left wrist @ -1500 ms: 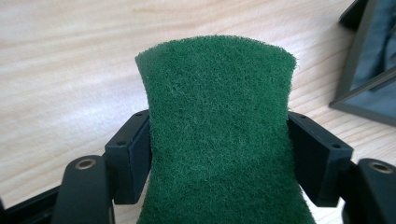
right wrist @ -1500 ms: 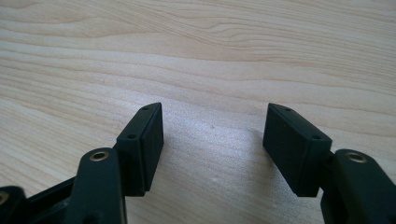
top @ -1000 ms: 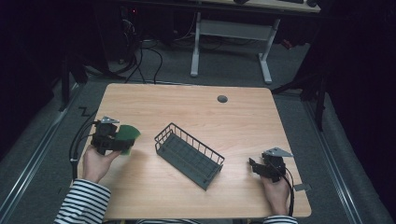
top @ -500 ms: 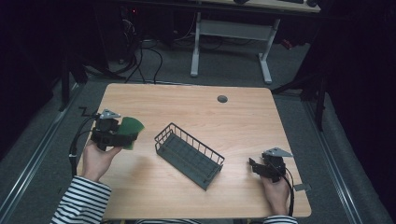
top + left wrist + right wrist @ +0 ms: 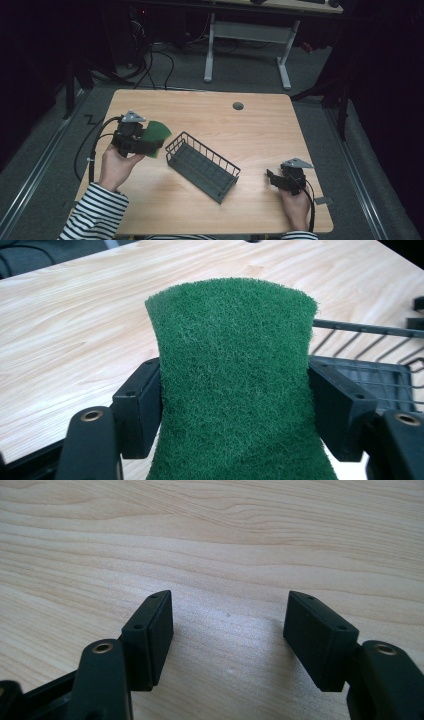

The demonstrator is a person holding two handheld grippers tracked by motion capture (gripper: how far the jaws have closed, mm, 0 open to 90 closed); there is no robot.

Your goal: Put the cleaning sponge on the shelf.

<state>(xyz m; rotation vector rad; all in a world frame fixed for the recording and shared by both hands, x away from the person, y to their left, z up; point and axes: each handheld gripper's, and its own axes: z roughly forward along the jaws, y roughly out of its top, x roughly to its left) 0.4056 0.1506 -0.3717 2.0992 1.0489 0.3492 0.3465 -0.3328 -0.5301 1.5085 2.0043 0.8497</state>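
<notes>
A green scouring pad (image 5: 232,370) is pinched between the jaws of my left gripper (image 5: 234,407), which is shut on it; the pad bends and sticks out past the pads. In the high view that gripper (image 5: 150,141) hovers over the table's left side with the pad (image 5: 157,133) pointing toward the black wire basket (image 5: 202,166) in the middle. The basket's rim (image 5: 365,330) appears just beyond the pad. My right gripper (image 5: 230,630) rests open near the front right of the table (image 5: 272,178), nothing between its jaws.
The wooden table (image 5: 210,115) has a round grommet hole (image 5: 238,106) near its far edge. A cable (image 5: 92,145) trails off the left gripper over the table's left edge. A white desk frame (image 5: 245,50) stands on the floor beyond.
My left gripper has risen and moved right toward the basket, carrying the green pad. The right gripper has stayed where it was.
</notes>
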